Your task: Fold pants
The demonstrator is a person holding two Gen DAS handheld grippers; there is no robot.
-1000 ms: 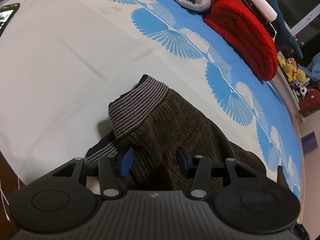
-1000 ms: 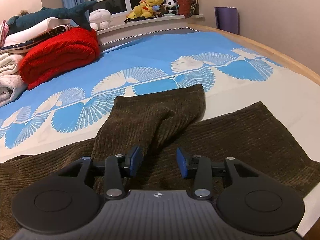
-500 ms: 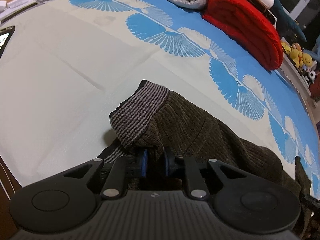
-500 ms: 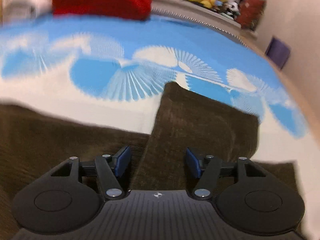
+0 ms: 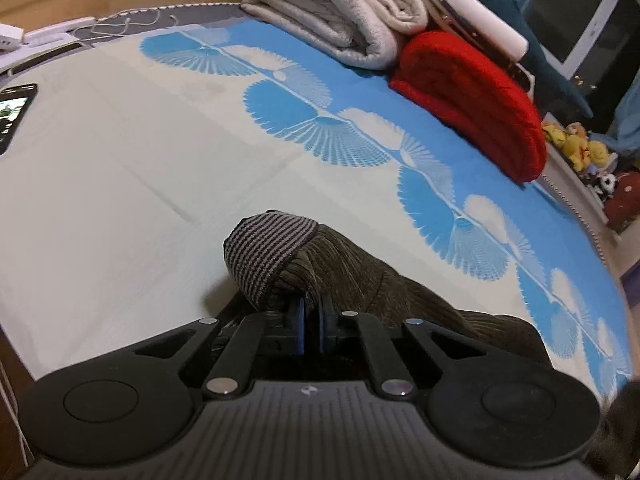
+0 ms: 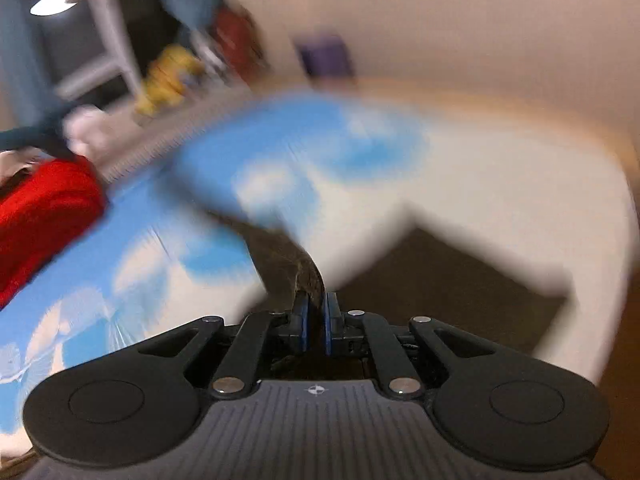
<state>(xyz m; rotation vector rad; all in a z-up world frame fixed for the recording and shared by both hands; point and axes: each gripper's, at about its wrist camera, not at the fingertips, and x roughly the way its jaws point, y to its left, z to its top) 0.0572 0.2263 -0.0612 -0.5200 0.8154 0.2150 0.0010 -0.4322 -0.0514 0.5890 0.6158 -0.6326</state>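
Observation:
Dark brown corduroy pants (image 5: 360, 276) with a grey striped waistband (image 5: 264, 246) lie on the bed. In the left wrist view my left gripper (image 5: 311, 312) is shut on the pants just below the waistband, which bunches up over its blue pads. The right wrist view is blurred by motion. There my right gripper (image 6: 316, 312) is shut on a raised fold of a brown pant leg (image 6: 296, 268). More of the pants (image 6: 448, 280) lies flat to the right of it.
The bed sheet (image 5: 120, 184) is pale with a blue fan pattern. A folded grey blanket (image 5: 340, 12) and a red blanket (image 5: 472, 96) lie along the far side. A phone (image 5: 14, 114) rests at the left edge. Soft toys (image 5: 576, 146) sit beyond the bed.
Both grippers went from open to shut on the pants. The left one pinched the fabric below the waistband. The right one swung across, closed on a leg fold and is moving fast.

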